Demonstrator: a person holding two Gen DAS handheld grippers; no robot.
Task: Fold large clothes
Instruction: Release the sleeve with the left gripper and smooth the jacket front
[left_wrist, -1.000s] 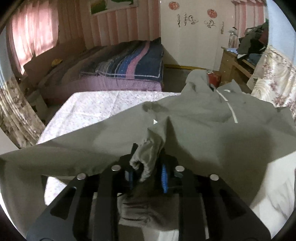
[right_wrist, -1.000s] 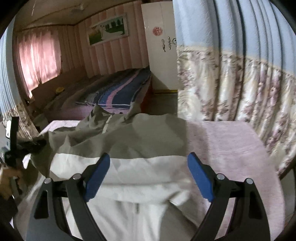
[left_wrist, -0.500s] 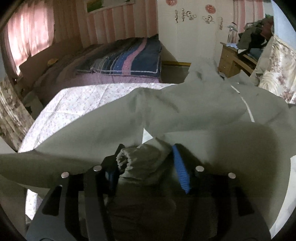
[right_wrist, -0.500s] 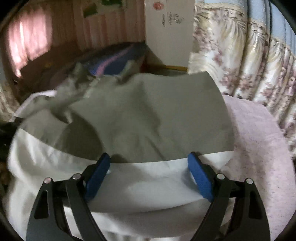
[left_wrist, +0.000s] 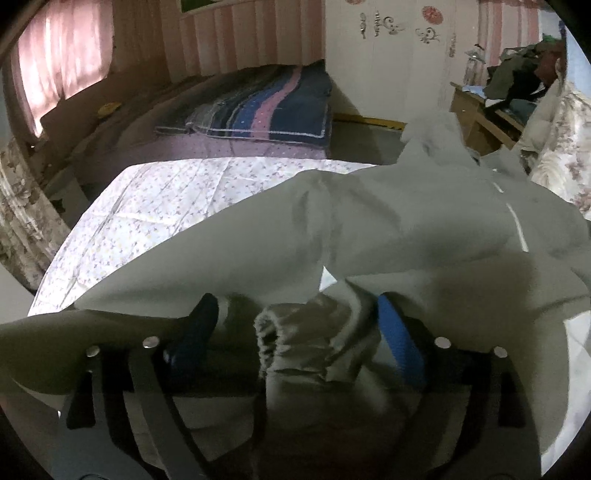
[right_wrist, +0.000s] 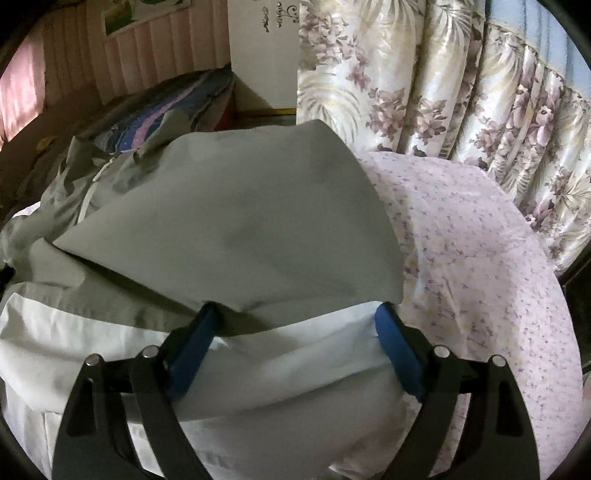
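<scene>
Since a second ago the left gripper (left_wrist: 295, 325) has widened its jaws: earlier they pinched the jacket's elastic sleeve cuff (left_wrist: 295, 339) tightly, and now they stand apart, with the gathered cuff lying loose between the two blue pads, no longer clamped. The sleeve has been carried inward and lies across the body of the jacket (left_wrist: 406, 229).

In the right wrist view, the right gripper (right_wrist: 295, 332) has swung from a wide look across the room to a close position over the jacket's lower part. A grey panel (right_wrist: 240, 229) that was spread out earlier is now turned over toward the middle, its edge resting on the white band (right_wrist: 92, 343) of the garment. The right jaws are spread wide, and white cloth bulges up between them without being squeezed.

Judging from this, one sleeve fold on each side looks just laid down and let go. The hood end (left_wrist: 436, 136) at the far side is not yet folded, so the lengthwise folds probably remain.

The jacket, grey with white trim, lies on a table covered by a pale cloth (left_wrist: 155, 199) printed with small lilac flowers. The room is a bedroom: a bed (left_wrist: 258, 110) with a striped blue and pink blanket stands beyond the table, pink curtains (left_wrist: 62, 59) glow at a window, floral drapes (right_wrist: 461, 110) hang close on the right, and a wooden desk (left_wrist: 480, 114) piled with clothes sits in the far corner.
</scene>
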